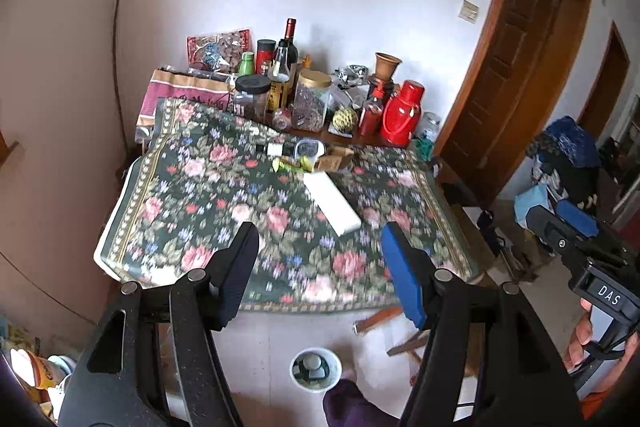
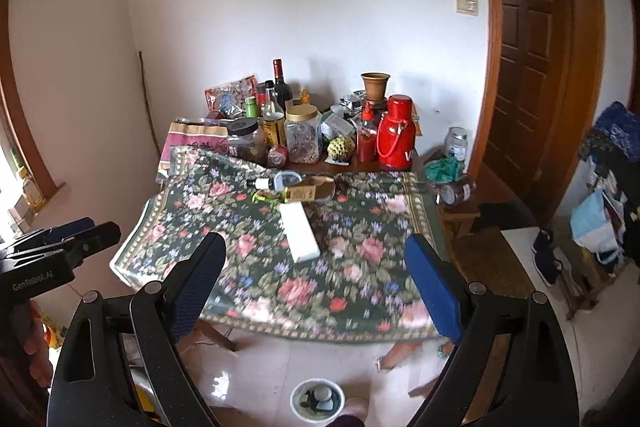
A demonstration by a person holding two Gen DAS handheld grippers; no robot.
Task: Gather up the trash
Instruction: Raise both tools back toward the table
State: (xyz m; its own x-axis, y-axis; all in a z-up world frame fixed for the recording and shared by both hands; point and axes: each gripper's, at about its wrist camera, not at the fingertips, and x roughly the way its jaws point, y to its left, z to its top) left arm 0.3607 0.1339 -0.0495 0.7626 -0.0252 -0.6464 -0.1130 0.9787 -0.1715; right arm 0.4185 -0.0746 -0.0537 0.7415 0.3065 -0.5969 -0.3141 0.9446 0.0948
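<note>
Both of my grippers held above the near edge of the table [image 1: 168, 187], neither touching anything. My left gripper [image 1: 320, 255] fills the lower part of the left wrist view, jaws spread wide, nothing between them. My right gripper [image 2: 316, 267] sits the same way in the lower part of its view: jaws wide apart, empty. In the left wrist view the right gripper also shows at the right edge.

Floral tablecloth [image 2: 248, 267] covers the table. At centre frame a white rectangular box [image 1: 331, 203] lies flat on the cloth, running diagonally. Just beyond its far end, a cluster of small items: yellow-green wrapper scraps [image 1: 290, 163], a clear plastic container [image 1: 308, 150] and a brown carton [image 2: 310, 190] lying on its side. The items are close together; cannot tell which of them touch.

Upper centre, along the wall: jars, bottles, a red thermos [image 1: 402, 115].

Bottom centre of both views, on the tiled floor below the table edge: a white bin [image 1: 316, 369], open top, with grey and dark objects inside, too blurred to identify.
</note>
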